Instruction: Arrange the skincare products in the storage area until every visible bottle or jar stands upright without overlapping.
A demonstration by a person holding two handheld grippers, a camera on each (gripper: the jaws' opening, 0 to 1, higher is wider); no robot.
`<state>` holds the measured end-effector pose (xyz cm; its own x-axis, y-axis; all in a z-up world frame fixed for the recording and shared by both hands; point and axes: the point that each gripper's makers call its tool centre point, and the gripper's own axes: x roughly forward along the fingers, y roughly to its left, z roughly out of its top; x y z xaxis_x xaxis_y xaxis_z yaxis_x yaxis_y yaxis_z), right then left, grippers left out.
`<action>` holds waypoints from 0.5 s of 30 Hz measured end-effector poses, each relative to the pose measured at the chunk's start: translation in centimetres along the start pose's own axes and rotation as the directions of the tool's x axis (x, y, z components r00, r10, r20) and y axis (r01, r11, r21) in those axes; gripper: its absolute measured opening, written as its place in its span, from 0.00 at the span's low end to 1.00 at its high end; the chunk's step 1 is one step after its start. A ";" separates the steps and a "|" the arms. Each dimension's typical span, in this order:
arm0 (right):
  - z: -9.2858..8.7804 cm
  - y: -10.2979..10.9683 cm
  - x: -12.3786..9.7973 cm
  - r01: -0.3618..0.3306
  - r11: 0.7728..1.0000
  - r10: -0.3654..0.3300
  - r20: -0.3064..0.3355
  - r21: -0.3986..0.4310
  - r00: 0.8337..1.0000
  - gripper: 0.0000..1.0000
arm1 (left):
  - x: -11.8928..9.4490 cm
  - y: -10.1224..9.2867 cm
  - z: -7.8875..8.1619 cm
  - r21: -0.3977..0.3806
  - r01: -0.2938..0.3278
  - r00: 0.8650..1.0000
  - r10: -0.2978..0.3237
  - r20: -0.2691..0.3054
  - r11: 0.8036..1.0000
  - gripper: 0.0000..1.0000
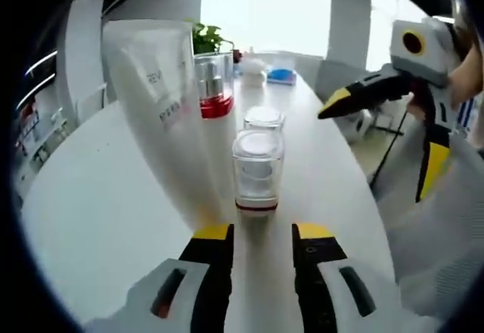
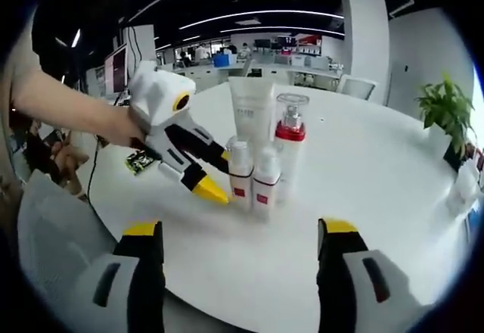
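Four skincare products stand grouped together on a round white table (image 2: 363,197), all upright with their long axes vertical. In the right gripper view, a tall white tube (image 2: 252,113) stands at the back, its flat sealed end up. Just beside it stands a clear bottle with a red band (image 2: 290,140) and a silver pump inside a clear cap. In front, two small white bottles (image 2: 253,174) with red labels stand side by side, touching or nearly so.

The left gripper (image 2: 204,178) reaches in from the left of this view, held by a person's hand; its yellow-tipped jaws point down at the table just beside the small bottles, and I cannot tell whether they touch. In the left gripper view its jaws stand apart, holding nothing, with a small bottle directly ahead. The right gripper (image 2: 240,234) hangs near the table edge, jaws wide apart and empty.

A potted plant (image 2: 446,113) sits at the table's far side. Small objects beyond it are cut off and too blurred to identify. Office desks fill the background.
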<state>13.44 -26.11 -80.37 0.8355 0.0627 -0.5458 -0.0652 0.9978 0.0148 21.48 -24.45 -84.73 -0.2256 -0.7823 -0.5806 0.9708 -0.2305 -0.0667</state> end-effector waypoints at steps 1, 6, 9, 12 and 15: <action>0.0 0.0 0.0 -0.004 1.000 0.004 0.000 -0.003 1.000 0.85 | -0.2 -0.1 -0.1 -0.005 -0.007 1.000 0.007 -0.001 1.000 0.31; 0.0 -0.3 -0.2 -0.009 1.000 0.009 0.000 -0.015 1.000 0.86 | -2.0 -0.4 -1.0 -0.041 -0.050 0.999 0.050 -0.004 0.998 0.38; -0.1 -0.7 -0.4 -0.008 1.000 0.008 -0.003 -0.017 1.000 0.86 | -3.0 -0.7 -1.7 -0.070 -0.082 0.997 0.081 -0.010 0.994 0.44; -0.1 -0.9 -0.5 -0.008 1.000 0.008 -0.002 -0.016 1.000 0.86 | -4.1 -0.9 -2.4 -0.104 -0.115 0.993 0.114 -0.014 0.988 0.48; -0.1 -0.9 -0.5 -0.011 1.000 0.011 -0.003 -0.019 1.000 0.86 | -5.3 -1.2 -3.1 -0.148 -0.158 0.987 0.157 -0.018 0.976 0.53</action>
<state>12.98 -27.02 -80.19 0.8330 0.0734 -0.5484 -0.0848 0.9964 0.0046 21.75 -18.18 -84.08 -0.0685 -0.7985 -0.5980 0.9955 -0.0153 -0.0936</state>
